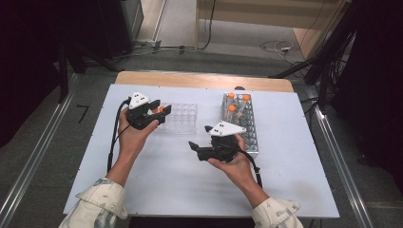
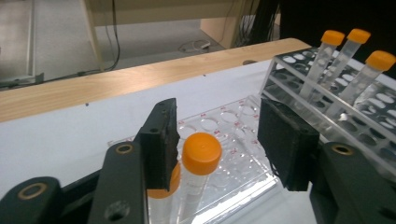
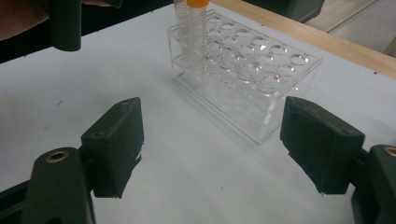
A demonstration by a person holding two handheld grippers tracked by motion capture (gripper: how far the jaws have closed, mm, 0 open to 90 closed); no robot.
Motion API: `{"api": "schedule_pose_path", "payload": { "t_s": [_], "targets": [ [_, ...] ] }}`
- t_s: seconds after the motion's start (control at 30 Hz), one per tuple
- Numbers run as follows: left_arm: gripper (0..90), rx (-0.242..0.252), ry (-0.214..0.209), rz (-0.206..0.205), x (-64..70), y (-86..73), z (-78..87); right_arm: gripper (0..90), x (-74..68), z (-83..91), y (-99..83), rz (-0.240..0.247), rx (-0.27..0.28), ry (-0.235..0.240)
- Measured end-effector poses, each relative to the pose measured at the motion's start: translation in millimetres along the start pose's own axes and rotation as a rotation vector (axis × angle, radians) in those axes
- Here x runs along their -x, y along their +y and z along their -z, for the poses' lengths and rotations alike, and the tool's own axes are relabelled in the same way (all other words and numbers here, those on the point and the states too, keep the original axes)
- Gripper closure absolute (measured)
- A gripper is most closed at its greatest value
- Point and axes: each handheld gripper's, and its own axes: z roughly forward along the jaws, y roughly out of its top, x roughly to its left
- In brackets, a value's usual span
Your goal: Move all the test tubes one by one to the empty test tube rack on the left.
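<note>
Nearest the lens in the left gripper view, the left tongs [image 2: 217, 142] stand wide open around an orange-capped tube [image 2: 200, 161] that sits upright in the clear acrylic rack [image 2: 233, 140] at lower centre of the frame. The left pad is just beside the cap, the right pad well apart from it. A second orange cap peeks out behind the left pad. At upper right, the metal rack [image 2: 327, 100] carries three more orange-capped tubes, tilted. From the high view, the right tongs [image 1: 199, 138] hover mid-frame over the white desk [image 1: 161, 185], jaws spread wide and holding nothing, pointing toward the clear rack at upper left.
</note>
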Motion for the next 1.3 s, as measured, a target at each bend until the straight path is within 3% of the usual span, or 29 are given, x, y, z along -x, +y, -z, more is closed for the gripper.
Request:
{"api": "schedule_pose_path", "payload": {
  "t_s": [0.3,0.57,0.67,0.77,1.0,1.3],
  "targets": [
    [40.9,0.021,-0.047,0.005,12.3,2.2,9.6,20.4,7.8,4.1,0.0,-0.012,0.008,-0.027],
    [34.9,0.026,-0.088,-0.014,24.9,-3.8,16.3,20.5,19.5,14.4,3.3,-0.035,0.042,-0.064],
    [31.2,0.012,-0.108,-0.02,29.6,-7.8,17.0,20.5,26.9,19.8,3.7,-0.037,0.048,-0.104],
    [27.5,-0.012,-0.105,-0.051,33.0,-9.7,17.1,20.4,35.2,23.7,2.9,-0.046,0.053,-0.145],
    [24.6,-0.011,-0.125,-0.041,36.2,-16.4,17.3,20.3,56.6,30.7,-0.4,-0.078,0.057,-0.222],
    [24.1,-0.009,-0.138,-0.047,40.4,-17.2,18.2,21.7,81.0,28.1,-5.0,-0.124,0.047,-0.275]
  ]
}}
